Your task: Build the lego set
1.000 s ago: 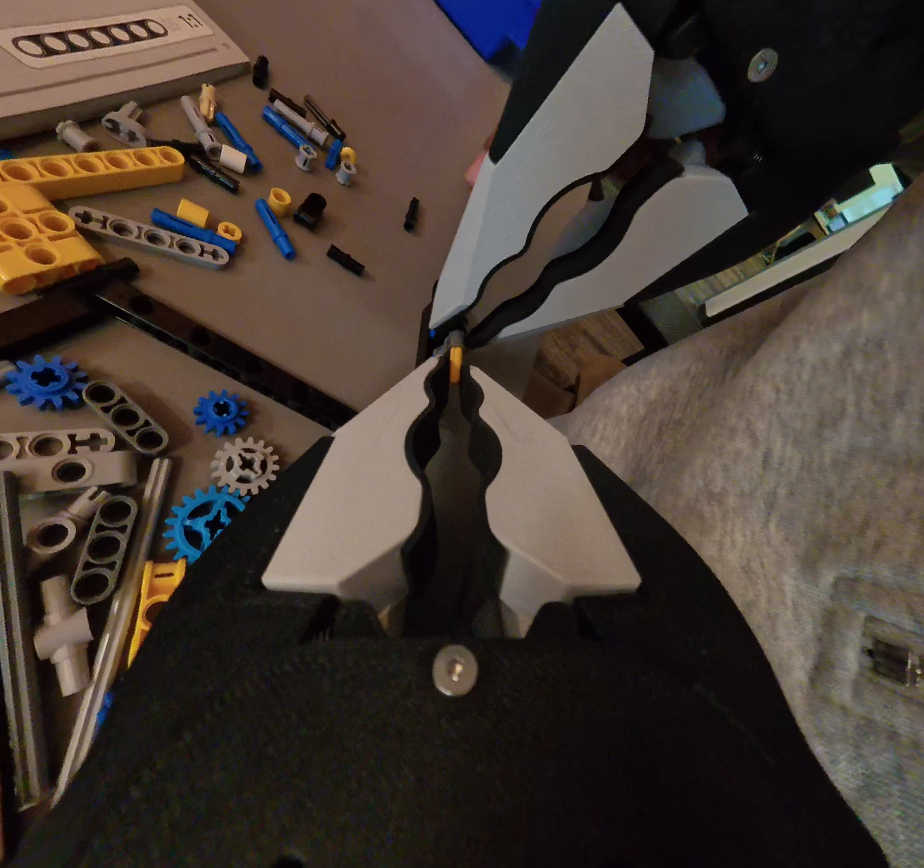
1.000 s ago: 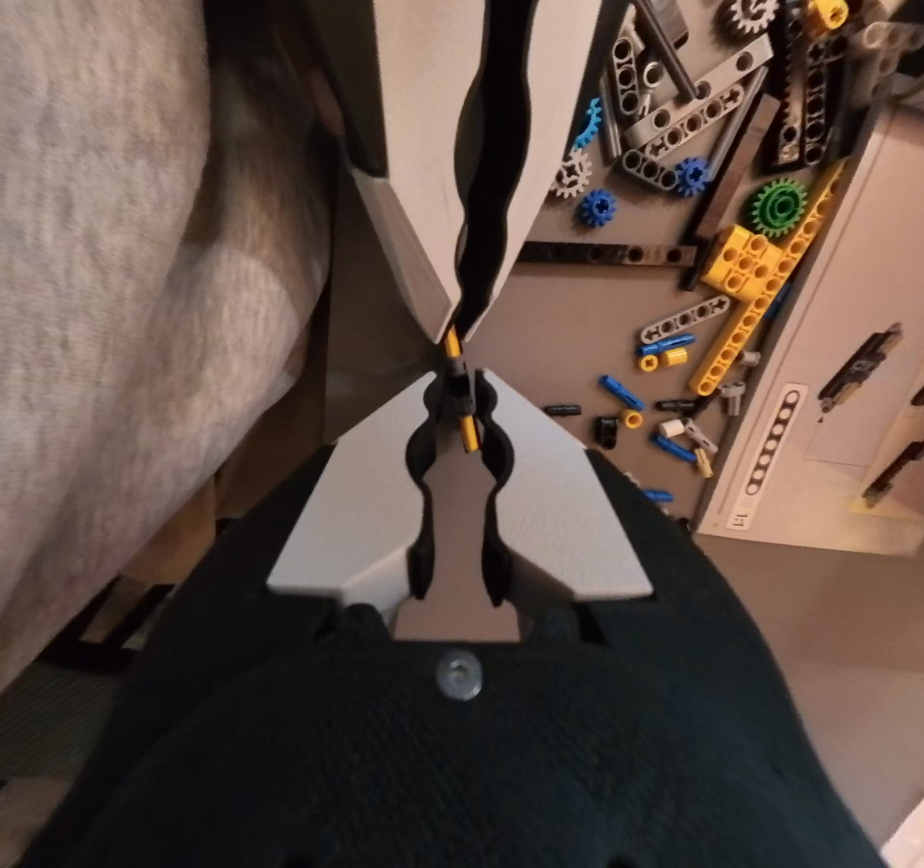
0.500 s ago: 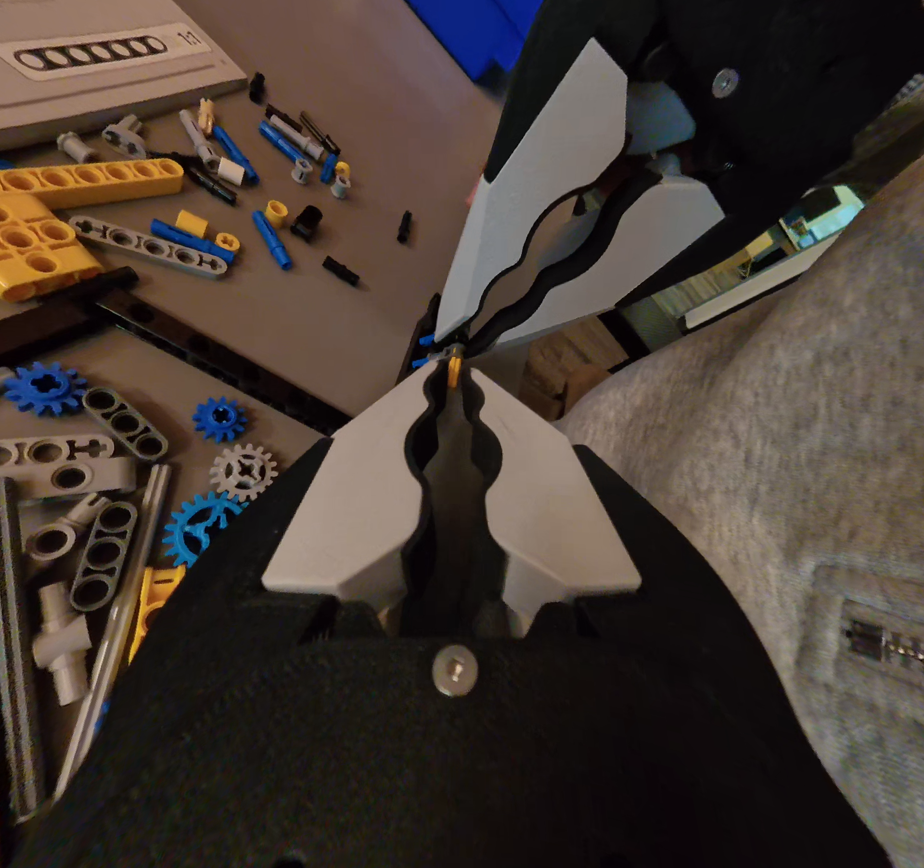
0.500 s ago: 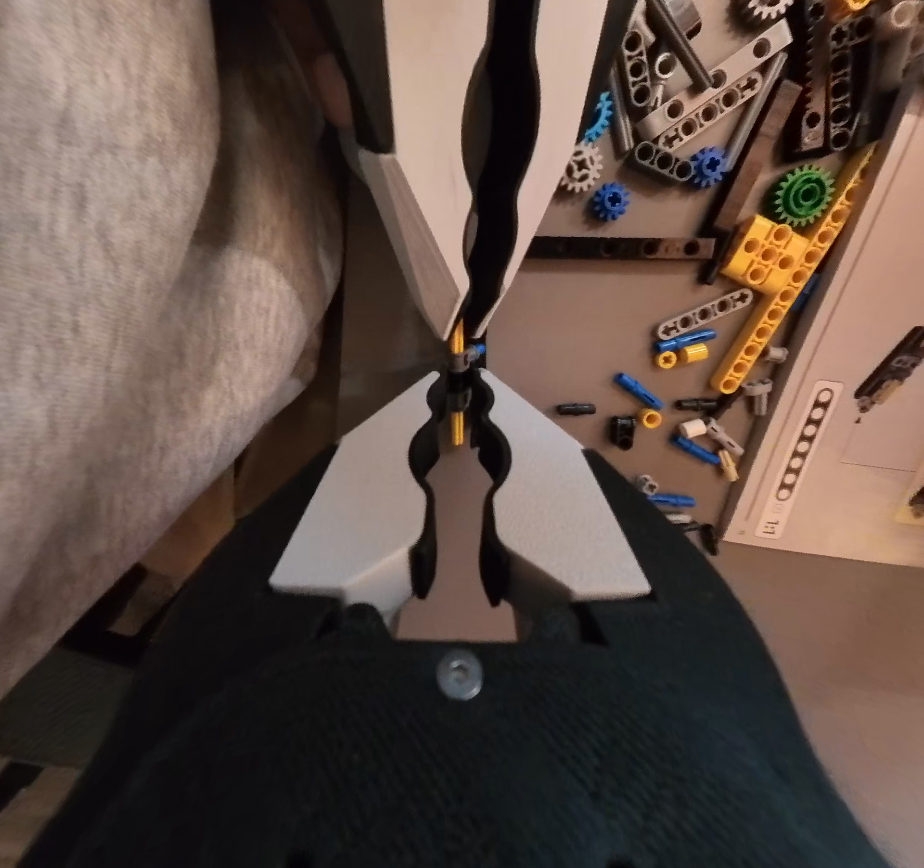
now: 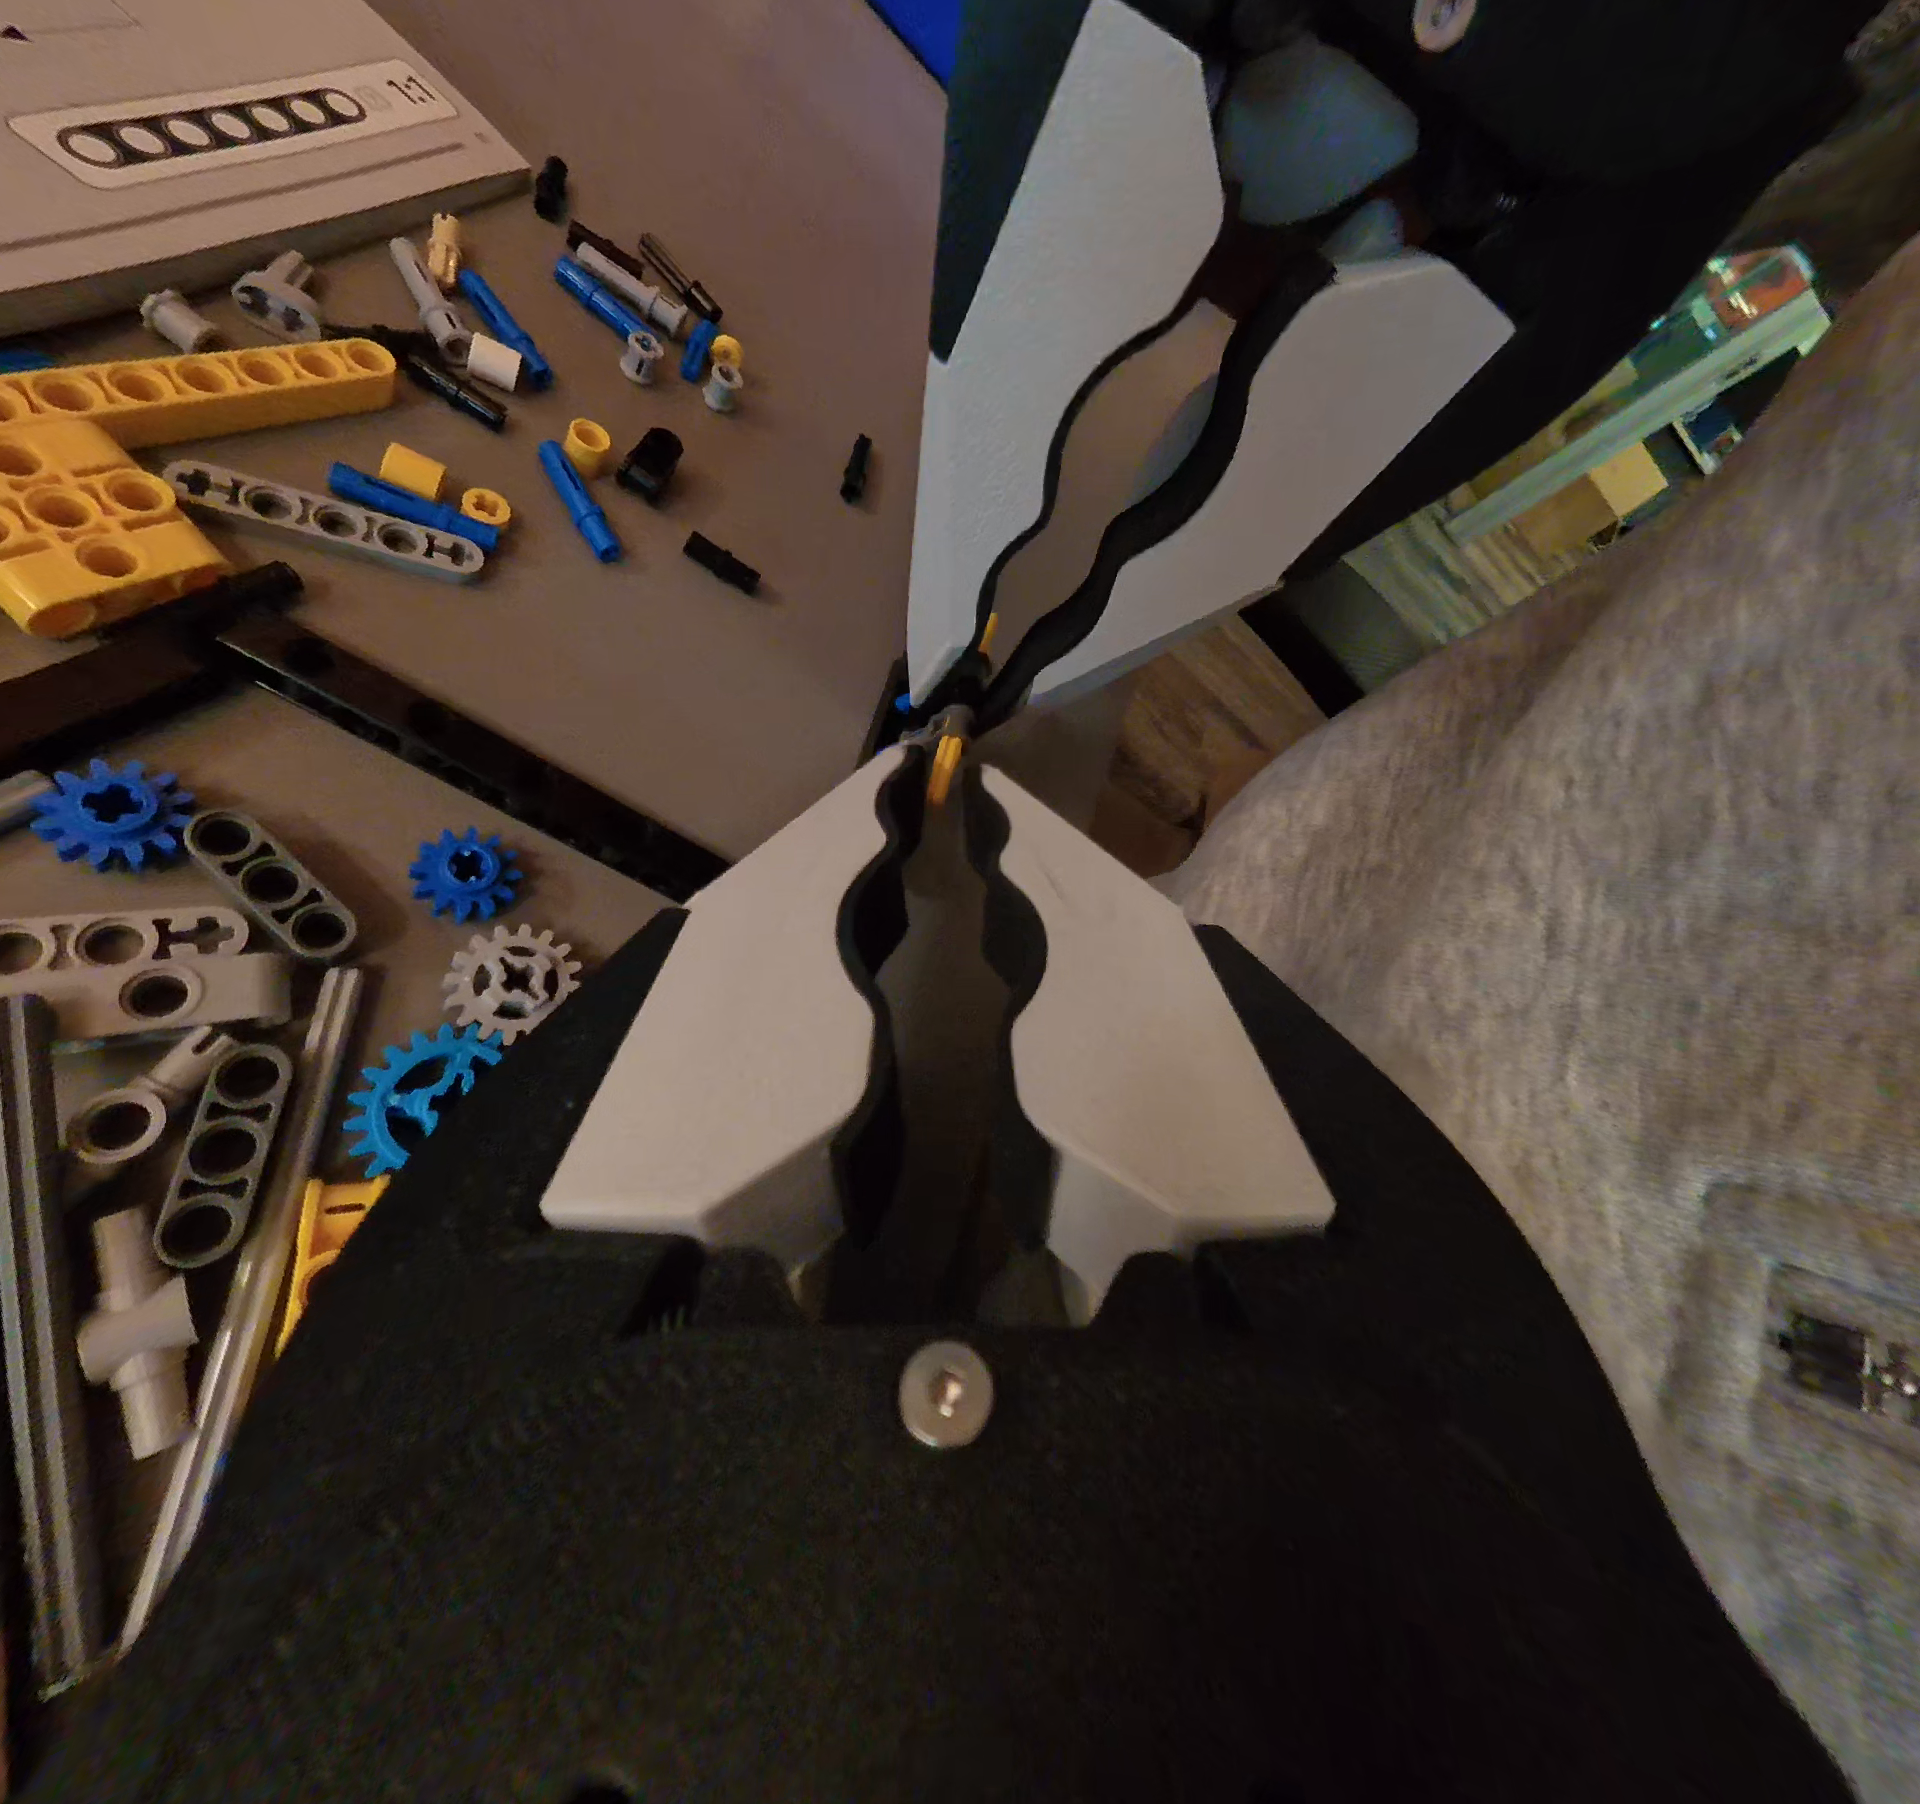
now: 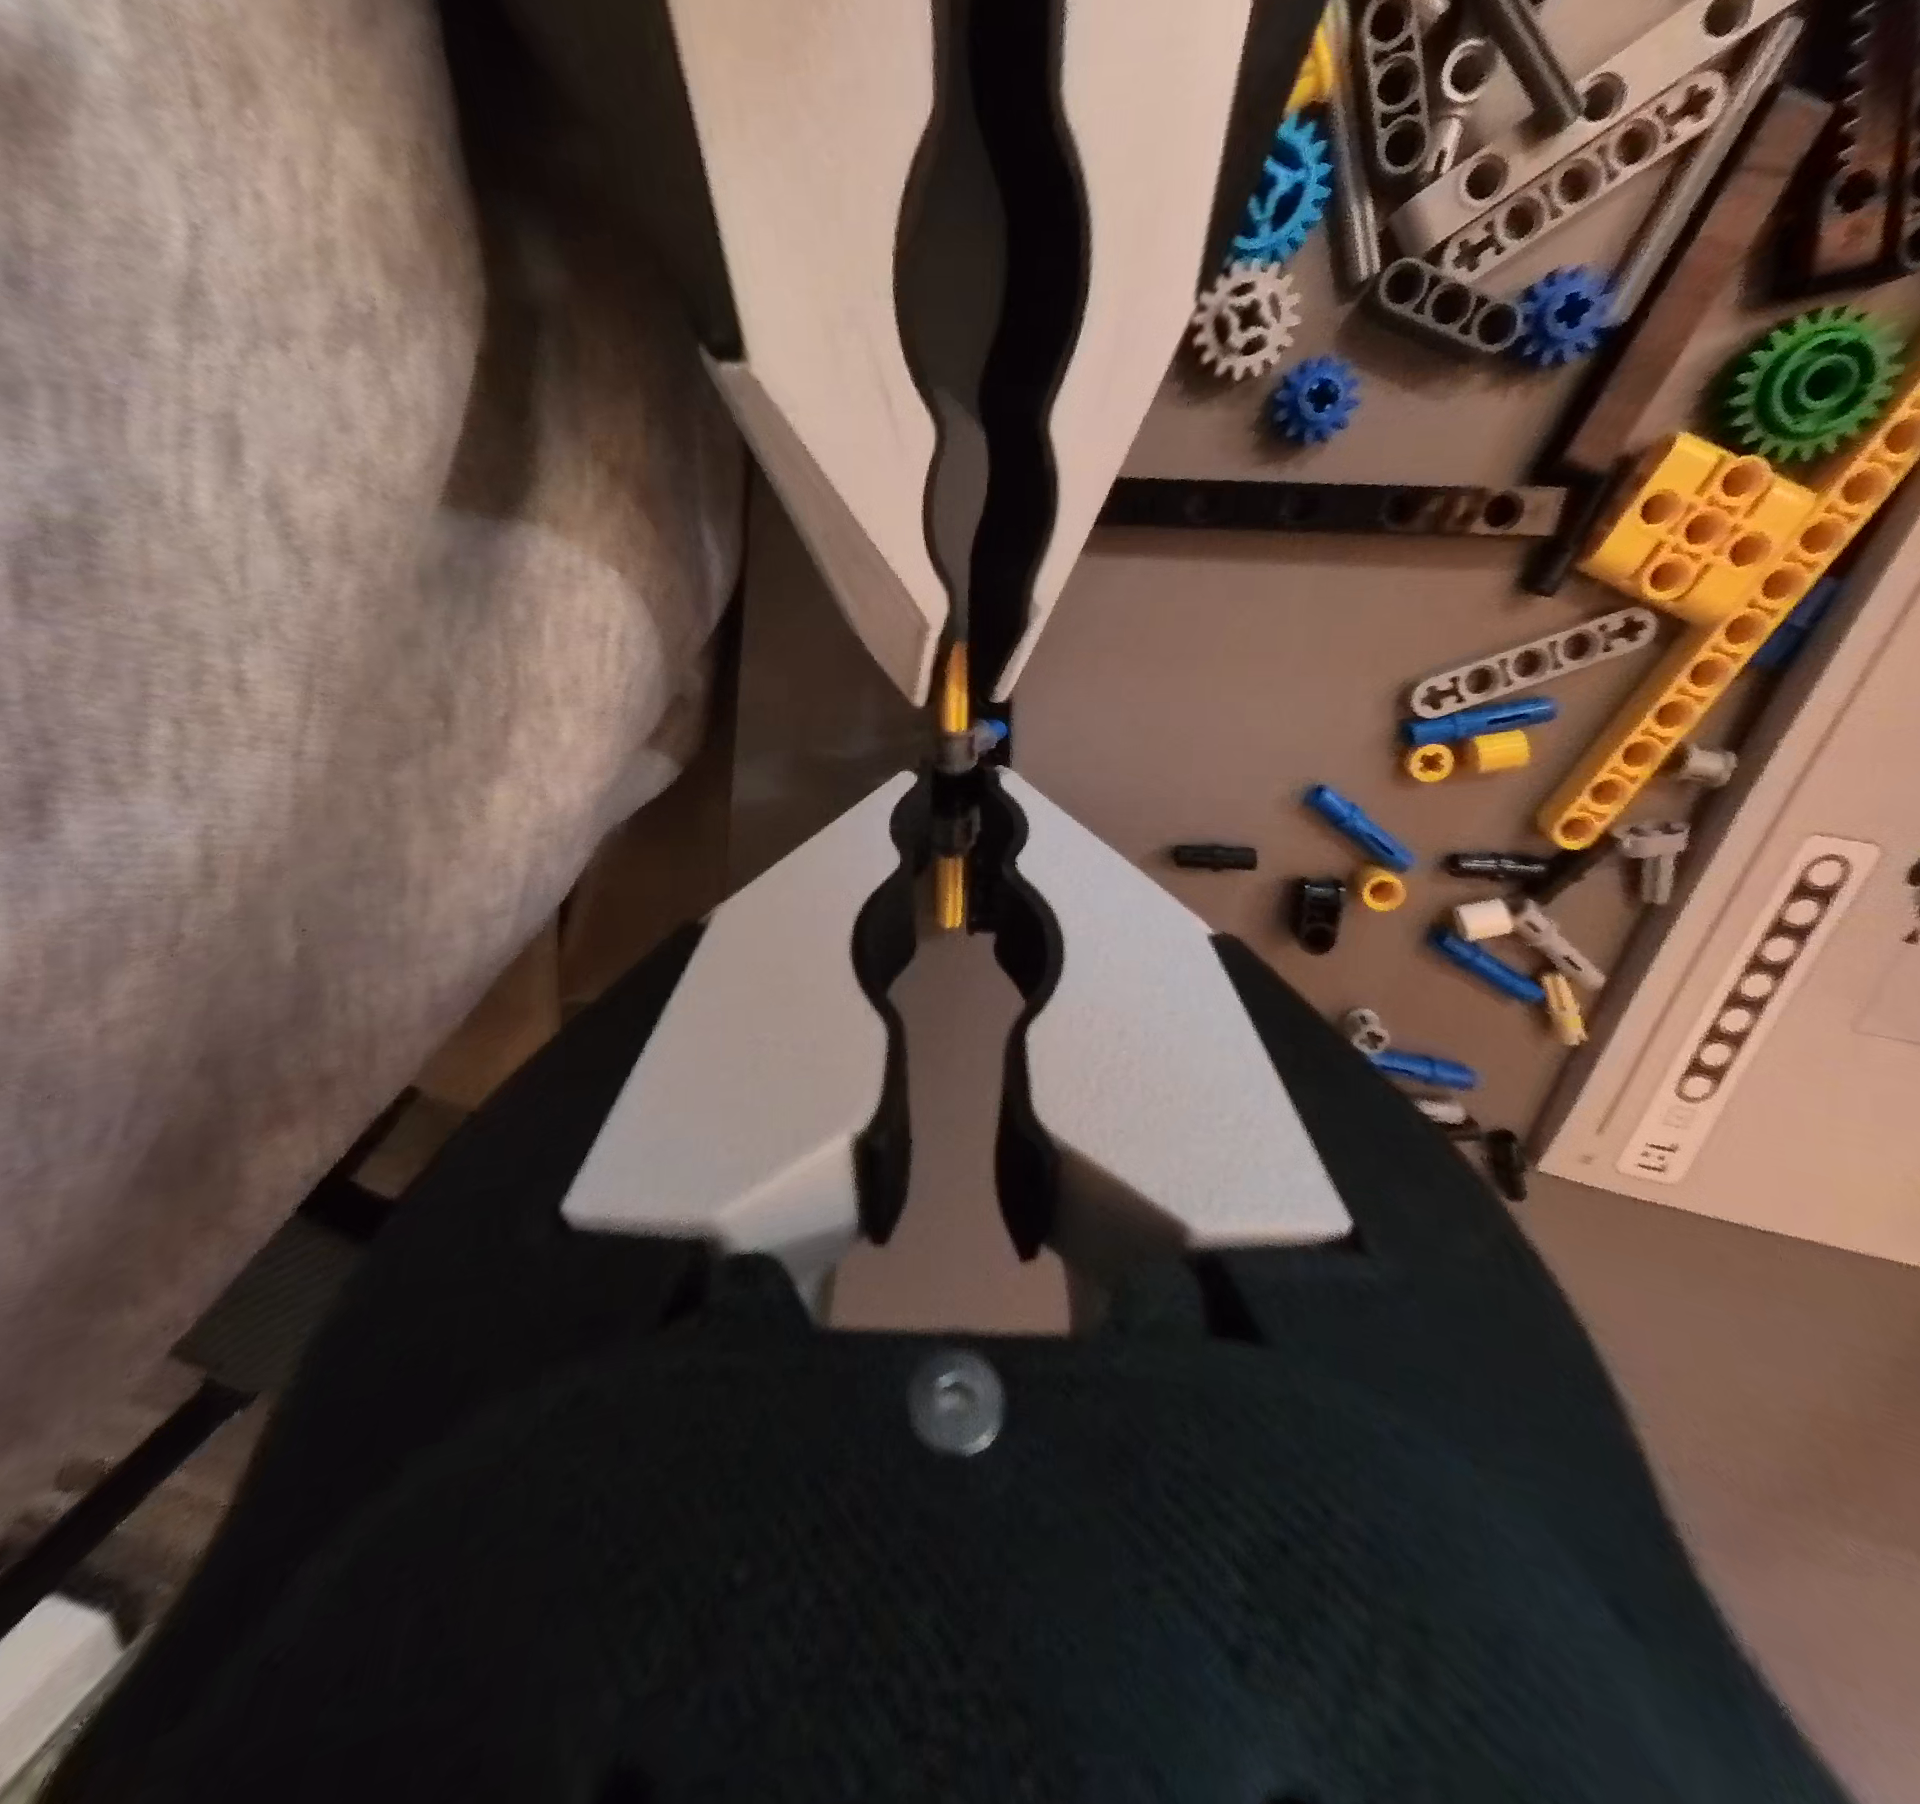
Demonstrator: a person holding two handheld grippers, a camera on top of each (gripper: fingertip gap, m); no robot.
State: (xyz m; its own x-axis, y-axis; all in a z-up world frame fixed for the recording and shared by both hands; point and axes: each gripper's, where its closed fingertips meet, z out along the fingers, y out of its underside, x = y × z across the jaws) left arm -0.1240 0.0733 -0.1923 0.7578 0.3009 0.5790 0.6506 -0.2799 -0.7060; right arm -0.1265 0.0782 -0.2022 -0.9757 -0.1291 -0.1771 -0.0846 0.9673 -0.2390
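Your left gripper (image 5: 943, 778) and right gripper (image 6: 951, 824) both clamp one thin yellow rod (image 6: 953, 705) tip-to-tip; plastic gears (image 5: 109, 812) and pins (image 5: 578, 499) litter the upper left.

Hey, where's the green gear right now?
The green gear shows only in the right wrist view, at the far right edge on the table, just above the yellow block and right of a small blue gear.

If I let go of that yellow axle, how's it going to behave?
The yellow axle looks thin, light and rigid. Pinched only at its ends, it may slip or pivot. Dropped, it would probably bounce or fall past the table edge.
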